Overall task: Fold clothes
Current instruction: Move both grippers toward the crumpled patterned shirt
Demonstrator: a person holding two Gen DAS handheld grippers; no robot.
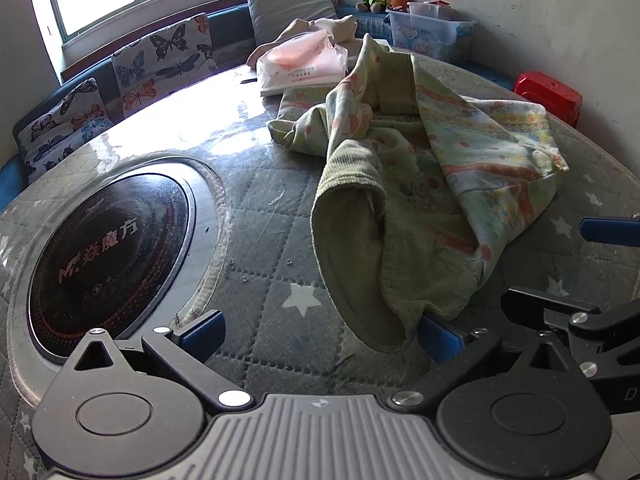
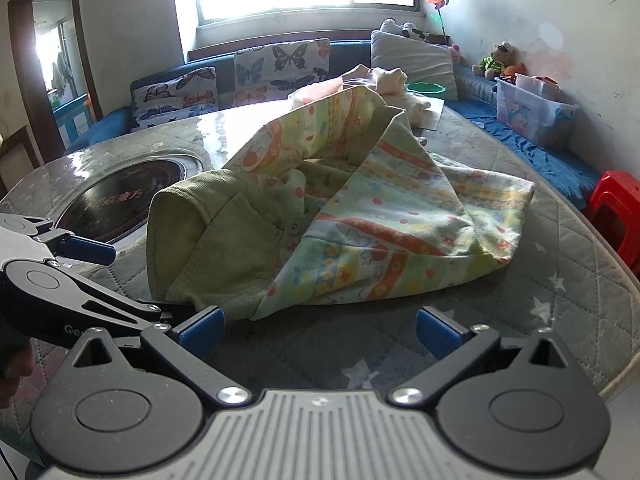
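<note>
A crumpled child's garment (image 1: 404, 200), olive green with a flowered pastel lining, lies heaped on the quilted round table (image 1: 272, 224). My left gripper (image 1: 320, 334) is open at the garment's near hem, and the green edge drapes against its right fingertip (image 1: 438, 338). My right gripper (image 2: 320, 332) is also open, just short of the same garment (image 2: 332, 208), with nothing between its fingers. One blue finger (image 1: 608, 232) of the right gripper shows at the right edge of the left wrist view. A blue finger (image 2: 88, 250) of the left gripper shows at the left of the right wrist view.
A black induction hob (image 1: 108, 252) is set into the table at the left. A tissue pack (image 1: 304, 64) and beige clothes (image 1: 320, 28) lie at the far side. Butterfly cushions (image 2: 276, 66), a plastic bin (image 2: 532, 116) and a red stool (image 2: 616, 208) surround the table.
</note>
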